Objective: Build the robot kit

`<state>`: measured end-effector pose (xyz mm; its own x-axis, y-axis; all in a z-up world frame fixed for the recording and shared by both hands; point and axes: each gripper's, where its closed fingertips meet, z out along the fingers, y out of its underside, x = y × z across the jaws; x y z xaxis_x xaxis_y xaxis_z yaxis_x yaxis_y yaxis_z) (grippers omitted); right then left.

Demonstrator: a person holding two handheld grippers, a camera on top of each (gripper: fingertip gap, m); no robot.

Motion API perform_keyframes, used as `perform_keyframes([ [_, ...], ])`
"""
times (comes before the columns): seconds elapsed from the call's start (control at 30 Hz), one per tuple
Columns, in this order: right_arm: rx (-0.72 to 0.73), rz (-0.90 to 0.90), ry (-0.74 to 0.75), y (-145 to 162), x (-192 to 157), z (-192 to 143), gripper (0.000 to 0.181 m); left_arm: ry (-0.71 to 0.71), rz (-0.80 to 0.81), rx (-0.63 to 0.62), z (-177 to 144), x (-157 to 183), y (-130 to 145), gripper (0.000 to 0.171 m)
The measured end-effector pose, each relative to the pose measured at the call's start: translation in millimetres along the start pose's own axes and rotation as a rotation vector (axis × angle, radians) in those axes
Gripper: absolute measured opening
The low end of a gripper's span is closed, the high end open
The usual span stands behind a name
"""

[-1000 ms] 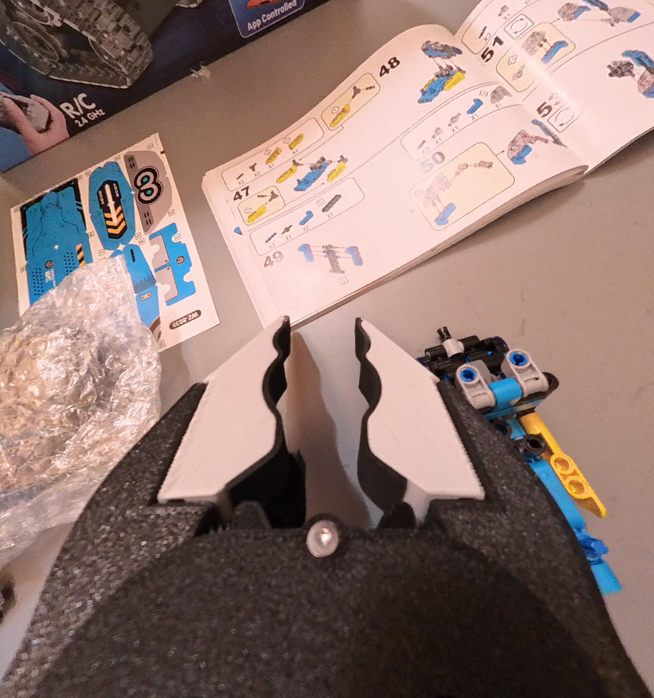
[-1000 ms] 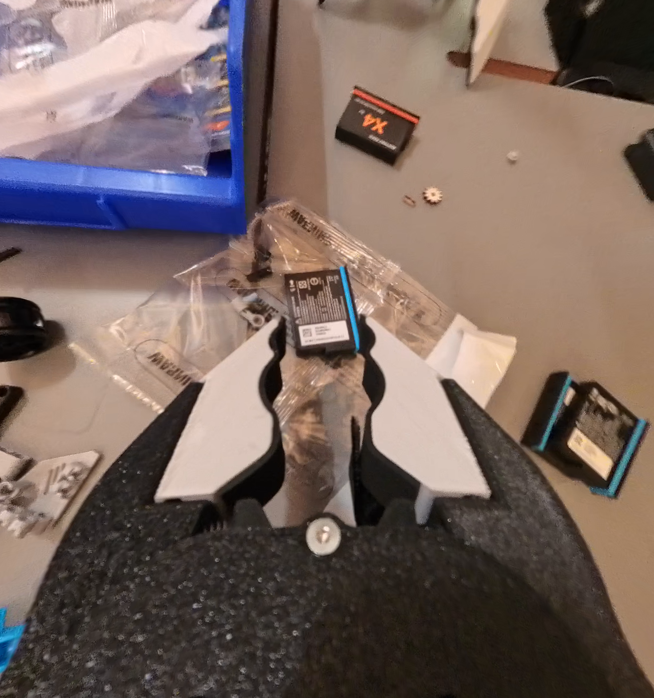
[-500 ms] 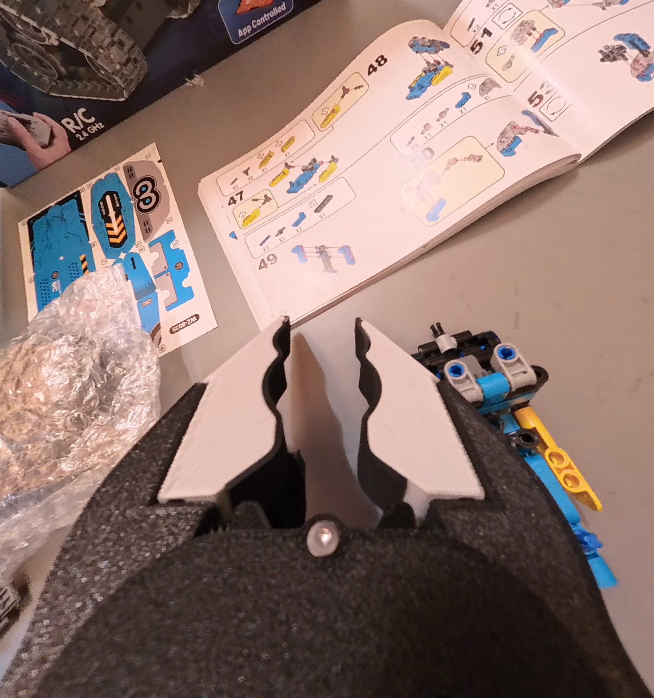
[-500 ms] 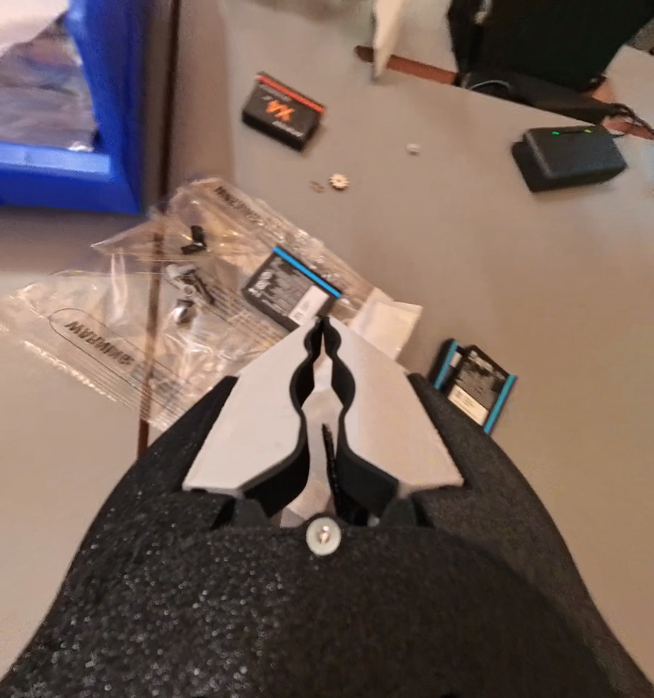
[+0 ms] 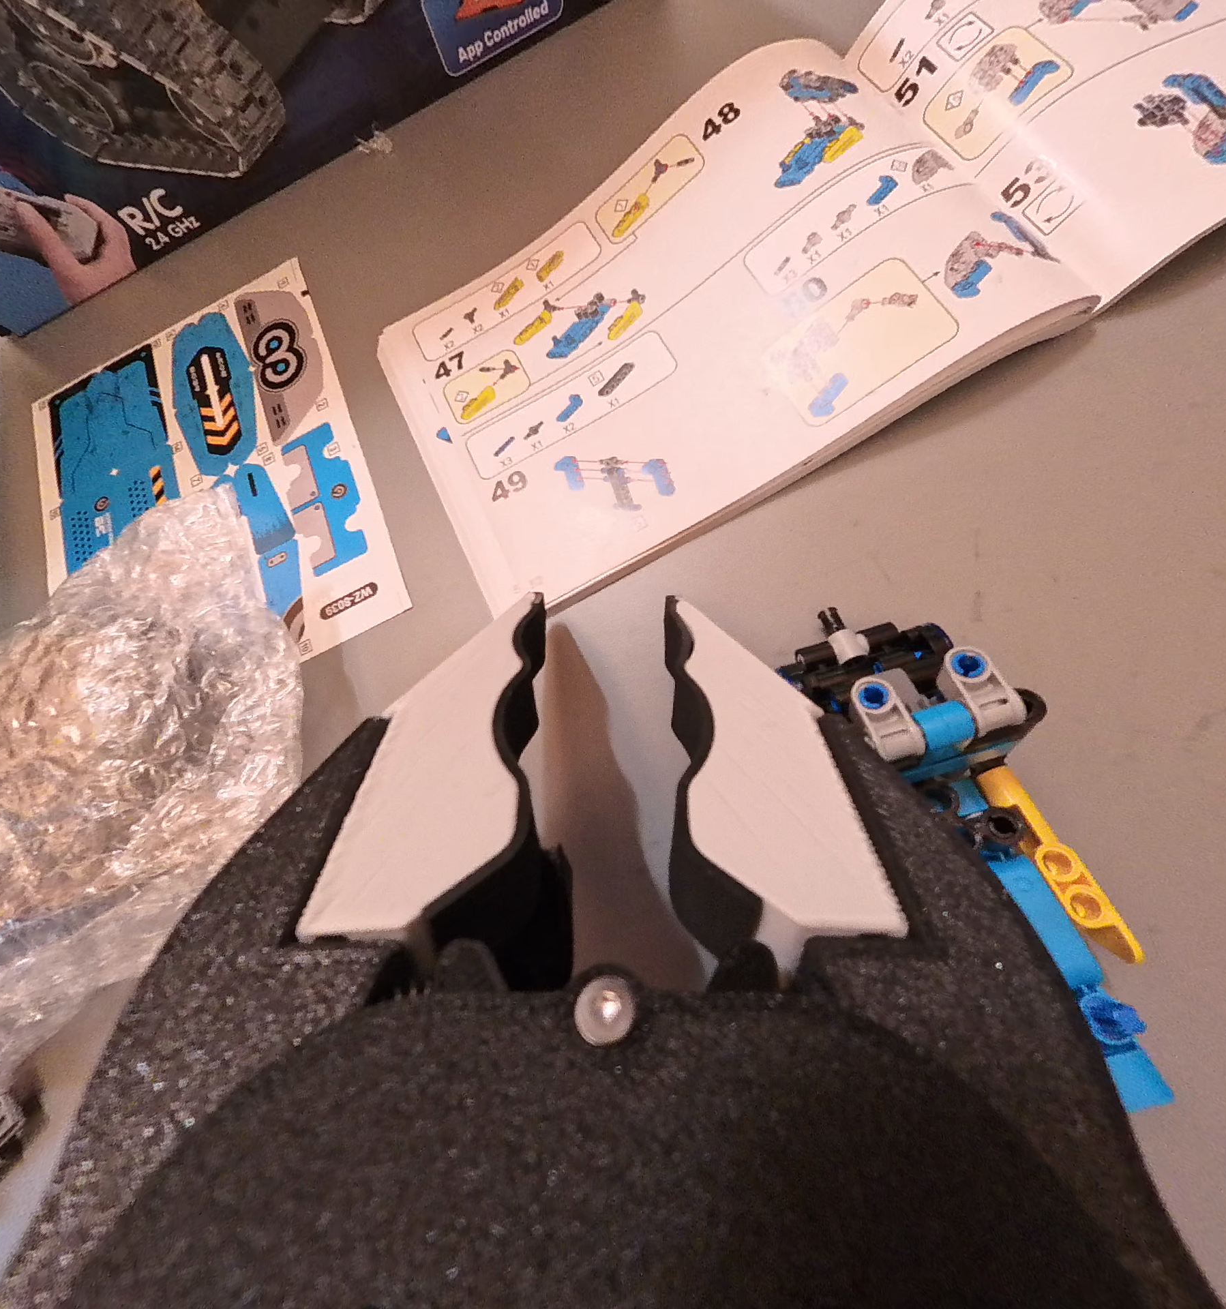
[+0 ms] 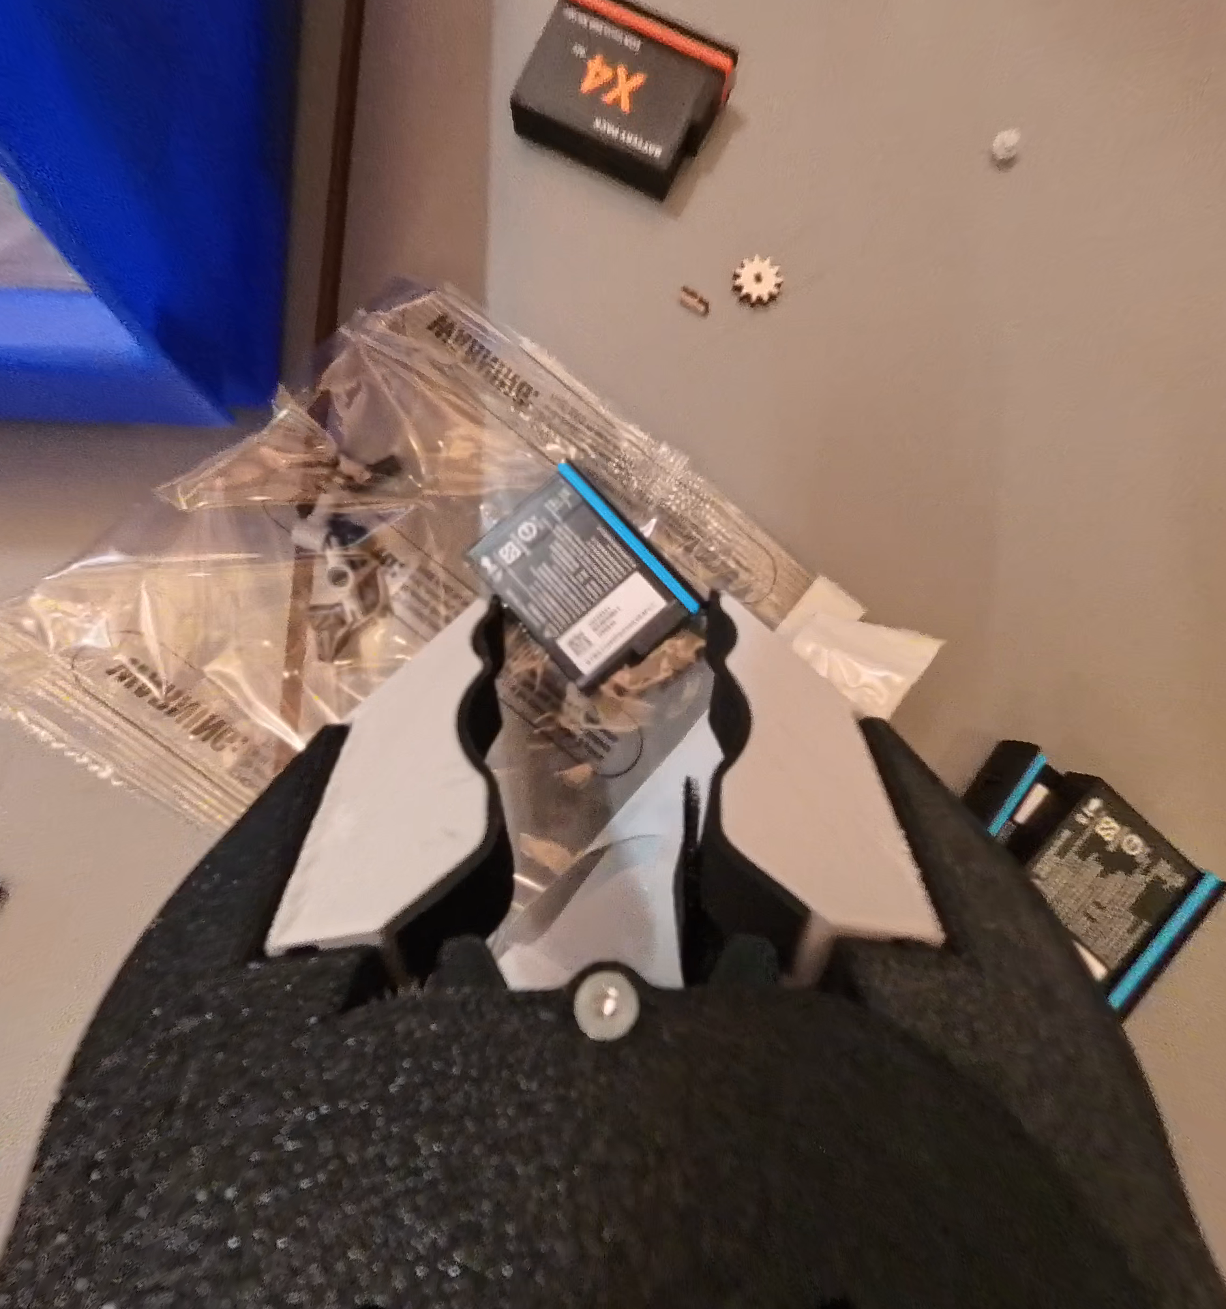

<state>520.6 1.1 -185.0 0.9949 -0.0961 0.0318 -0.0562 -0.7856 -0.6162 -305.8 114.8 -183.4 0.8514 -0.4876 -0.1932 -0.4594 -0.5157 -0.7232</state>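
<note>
My left gripper (image 5: 604,609) is open and empty, low over the grey table. A small blue, yellow and black brick assembly (image 5: 950,722) lies just right of its right finger. Crumpled bubble wrap (image 5: 100,744) lies to its left. My right gripper (image 6: 603,609) is open wide. A black battery with a blue edge (image 6: 582,574) lies tilted on clear plastic bags (image 6: 206,602), its near corner between my fingertips. I cannot tell whether the fingers touch it.
An open instruction booklet (image 5: 773,319), a sticker sheet (image 5: 199,453) and a dark toy box (image 5: 135,106) lie ahead of the left gripper. A blue bin (image 6: 135,212), a black box (image 6: 617,92), a small gear (image 6: 757,281) and two more batteries (image 6: 1106,871) surround the right gripper. One gripper's finger ends stand about 85 centimetres off the other's.
The right gripper was shut half a second ago beside the battery; now it is open wide with the battery's corner between its tips. The left gripper has barely moved.
</note>
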Motion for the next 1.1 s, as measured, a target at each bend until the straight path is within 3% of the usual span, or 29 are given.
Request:
perform_keyframes([
  [0.13,0.107,-0.054,0.045,-15,1,-28,0.047,0.002,-0.001,0.000,0,0,0,0.033],
  [0.23,0.190,-0.028,0.189,-14,37,-74,0.045,-0.001,0.005,-0.001,0,0,0,0.033],
  [0.4,0.192,0.162,0.272,49,103,-119,0.044,-0.012,0.028,-0.003,0,1,-1,0.033],
  [0.5,0.133,0.241,0.199,91,108,-117,0.045,-0.013,0.031,-0.003,0,2,-1,0.032],
  [0.6,0.186,0.278,0.179,104,106,-123,0.044,-0.010,0.026,-0.003,0,2,-1,0.032],
  [0.73,0.013,0.241,0.195,144,104,-104,0.043,-0.009,0.017,-0.002,0,2,-1,0.032],
  [0.77,0.066,0.248,0.212,138,107,-107,0.044,-0.009,0.017,-0.002,0,2,-1,0.032],
  [0.83,0.037,0.279,0.210,138,107,-108,0.047,-0.011,0.019,-0.002,0,2,-1,0.032],
  [0.9,0.065,0.288,0.184,118,93,-111,0.070,-0.011,0.017,-0.002,0,2,-1,0.032],
  [0.97,0.170,0.268,0.087,81,59,-110,0.057,-0.011,0.015,-0.002,0,2,-1,0.032],
  [1.0,0.207,0.264,0.051,66,43,-105,0.067,-0.011,0.014,-0.003,0,1,-1,0.032],
  [1.03,0.211,0.263,0.044,56,32,-98,0.076,-0.011,0.012,-0.003,0,1,-1,0.032],
  [1.1,0.151,0.239,0.065,50,22,-78,0.067,-0.014,0.002,-0.003,0,-1,0,0.033],
])
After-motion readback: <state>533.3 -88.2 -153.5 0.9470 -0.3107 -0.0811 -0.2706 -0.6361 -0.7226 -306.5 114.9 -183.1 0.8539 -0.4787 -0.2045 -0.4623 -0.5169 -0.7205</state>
